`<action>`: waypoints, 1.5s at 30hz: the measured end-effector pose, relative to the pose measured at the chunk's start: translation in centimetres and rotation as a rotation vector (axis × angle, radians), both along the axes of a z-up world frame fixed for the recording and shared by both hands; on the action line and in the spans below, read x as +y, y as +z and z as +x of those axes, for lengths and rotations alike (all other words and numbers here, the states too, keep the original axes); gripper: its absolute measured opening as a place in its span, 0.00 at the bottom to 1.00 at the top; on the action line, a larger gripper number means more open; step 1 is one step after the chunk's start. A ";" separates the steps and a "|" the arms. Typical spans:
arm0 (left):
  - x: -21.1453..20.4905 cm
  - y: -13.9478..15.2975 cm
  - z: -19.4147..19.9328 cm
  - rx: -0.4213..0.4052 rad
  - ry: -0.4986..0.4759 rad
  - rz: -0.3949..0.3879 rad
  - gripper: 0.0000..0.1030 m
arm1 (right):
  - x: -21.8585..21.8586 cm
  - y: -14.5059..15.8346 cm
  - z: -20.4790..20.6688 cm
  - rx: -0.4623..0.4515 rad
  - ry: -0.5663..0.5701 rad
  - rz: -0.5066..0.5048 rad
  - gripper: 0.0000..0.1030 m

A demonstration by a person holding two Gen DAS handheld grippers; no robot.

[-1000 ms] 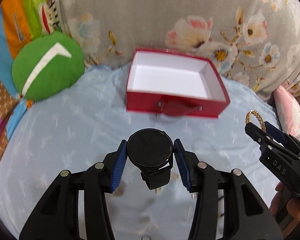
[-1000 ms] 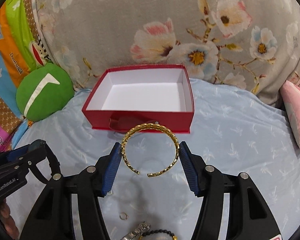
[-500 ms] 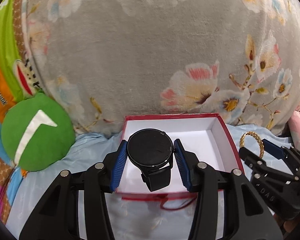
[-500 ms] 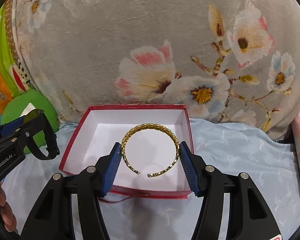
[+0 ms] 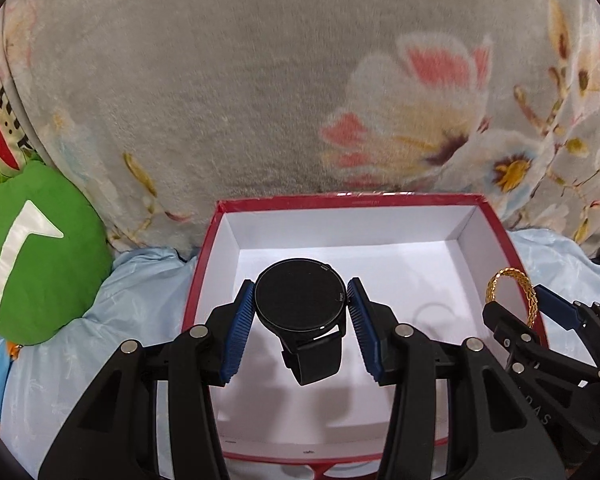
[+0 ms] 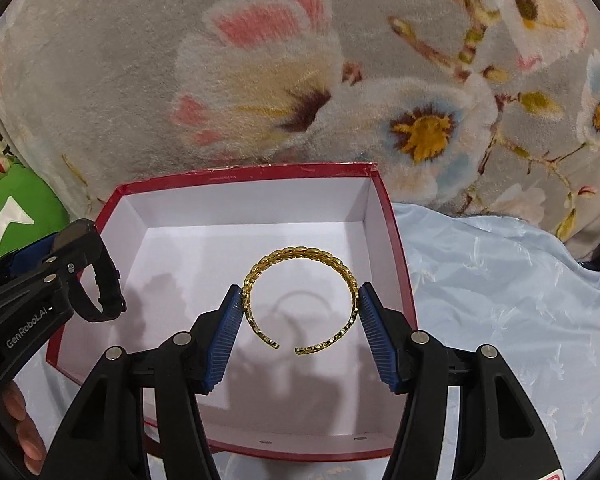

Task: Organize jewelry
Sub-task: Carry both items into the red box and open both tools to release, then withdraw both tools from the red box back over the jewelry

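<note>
Above box (image 6: 392, 240), bracelet (image 6: 300, 300) between claw (image 6: 300, 334) pads.

Both cameras ride the grippers, tilted down, close above the red box (image 5: 204, 280) on the bed. The left one looks in over its near-left corner, the right one over its near edge; both share the box's white interior and the floral blanket (image 6: 260, 80) behind.

My left hand-held gripper (image 5: 301, 330) fills the lower frame: black angular plastic arms, round silver screws, ribbed blue pads (image 5: 240, 332). My right hand-held gripper (image 6: 301, 330) looks alike. White "GenRobot.AI" lettering marks the black body at left of the right view.
</note>
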State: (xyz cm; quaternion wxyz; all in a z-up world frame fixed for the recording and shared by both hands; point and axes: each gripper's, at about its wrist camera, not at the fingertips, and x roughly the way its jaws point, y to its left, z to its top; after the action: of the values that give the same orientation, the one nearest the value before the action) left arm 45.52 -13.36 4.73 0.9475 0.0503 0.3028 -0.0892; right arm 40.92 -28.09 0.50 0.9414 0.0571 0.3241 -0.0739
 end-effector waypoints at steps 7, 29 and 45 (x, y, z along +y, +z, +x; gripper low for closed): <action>-0.3 -2.3 1.8 0.016 0.032 0.024 0.53 | 1.0 -2.2 1.9 0.022 0.018 -0.019 0.58; 6.4 2.6 -14.4 -0.008 0.055 0.055 0.90 | 2.4 4.4 -18.9 -0.148 -0.015 -0.059 0.84; 15.1 -6.3 -29.4 0.284 0.093 -0.018 0.90 | 5.6 -4.5 -34.2 0.087 0.014 0.000 0.84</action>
State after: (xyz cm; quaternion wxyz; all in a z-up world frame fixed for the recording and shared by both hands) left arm 16.16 1.70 -1.58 0.8986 0.0144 0.4352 -0.0540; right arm 6.71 -22.49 -3.99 0.9269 0.0516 0.3652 -0.0695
